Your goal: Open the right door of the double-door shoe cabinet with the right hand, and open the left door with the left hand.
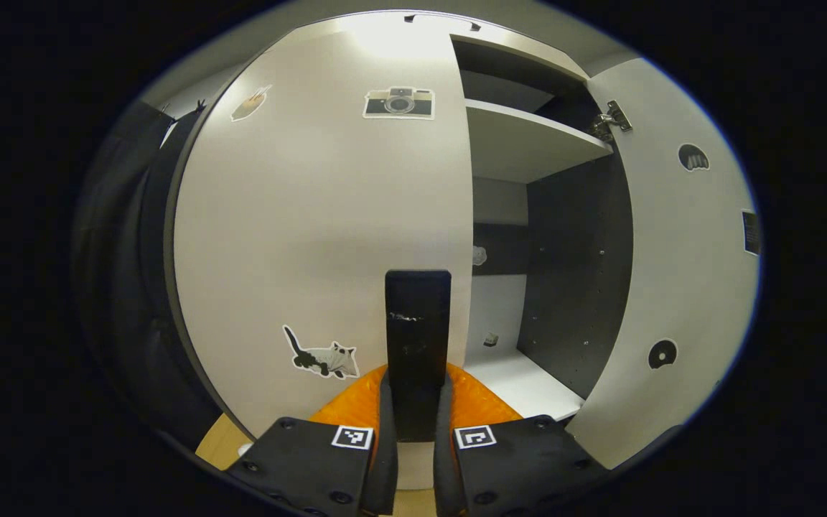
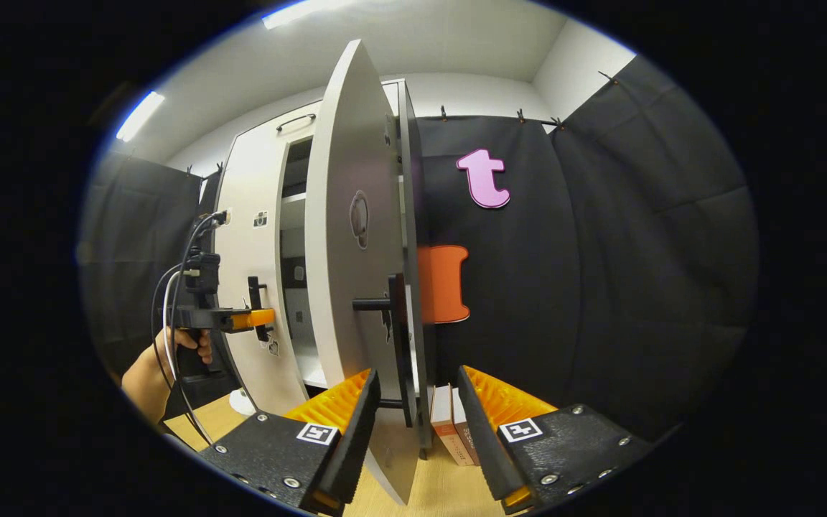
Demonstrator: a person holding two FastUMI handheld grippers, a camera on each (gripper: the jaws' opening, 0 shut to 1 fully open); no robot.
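Cabinet first: the double-door shoe cabinet stands upright on the wooden floor against the booth's black cloth wall, and its two doors are in different states. Its right door is already swung well out on its hinge edge, so that the right gripper view looks almost along its free edge, and the left gripper view sees past it to the shelf and the dark interior behind. Its left door is flat and shut, its free edge lying at the cabinet's centre line, just beside the gap the open door has left. The left door's handle is a dark vertical bar mounted near that free edge, long axis up and down, standing off the panel. The left gripper is square on to the door with this bar directly ahead and between its two fingers; both fingers appear pressed against the bar's lower part, so I judge it clamped on the handle, which the right gripper view supports from the side. The right gripper has its jaws apart, straddling the open door's handle without pressing it. Judging from this, the remaining move belongs to the left hand: pull straight back toward the person, then arc outward to the cabinet's left edge, about the hinge side.
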